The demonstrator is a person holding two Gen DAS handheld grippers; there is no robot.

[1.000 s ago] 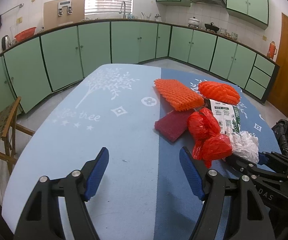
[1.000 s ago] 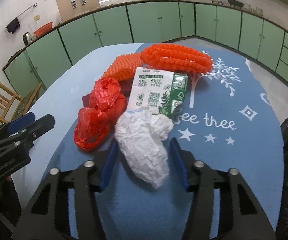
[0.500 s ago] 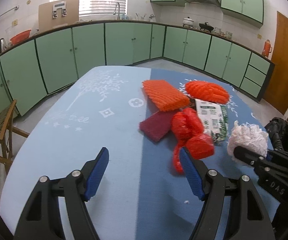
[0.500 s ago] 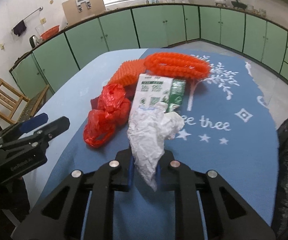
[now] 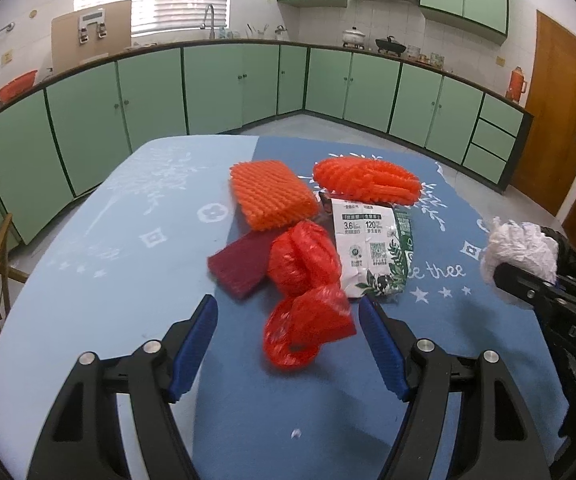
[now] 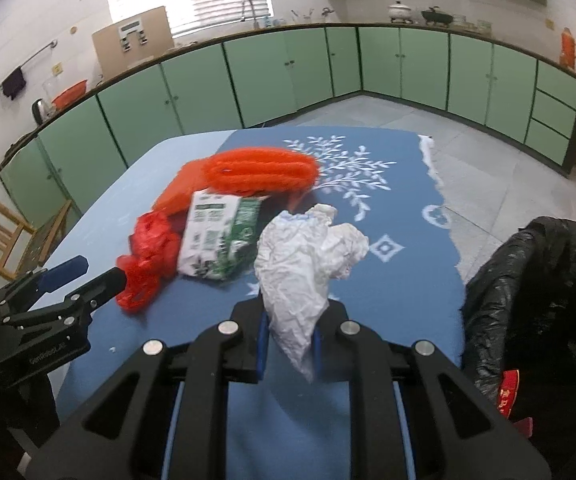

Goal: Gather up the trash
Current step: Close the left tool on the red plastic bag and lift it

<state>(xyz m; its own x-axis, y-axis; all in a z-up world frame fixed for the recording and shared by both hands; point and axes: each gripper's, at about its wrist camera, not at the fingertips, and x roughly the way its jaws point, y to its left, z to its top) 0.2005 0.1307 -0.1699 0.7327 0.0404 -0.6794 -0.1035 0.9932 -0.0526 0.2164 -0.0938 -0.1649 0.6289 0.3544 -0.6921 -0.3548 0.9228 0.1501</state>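
- The right tongs (image 6: 288, 344) are found clamped on a crumpled white plastic bag (image 6: 308, 256); their jaws have just been closing, with the bag's narrow tail pinched between the pads and its bulk lifted clear of the surface (image 6: 400, 296).
- A black bin bag (image 6: 544, 300) is noted at 3 o'clock of the held bag, off the surface edge; it is judged to be the intended receptacle.
- The left tongs (image 5: 288, 344) are seen spread wide and empty, with a red plastic bag (image 5: 308, 292) lying between the jaws but not pressed by them; this is judged a readying for the next pick.
- Remaining trash is recorded on the surface: a milk carton (image 5: 372, 248) at 2 o'clock of the red bag, a maroon foam pad (image 5: 240, 268) at 10 o'clock, and two orange foam nets (image 5: 272, 194), (image 5: 368, 180) beyond.
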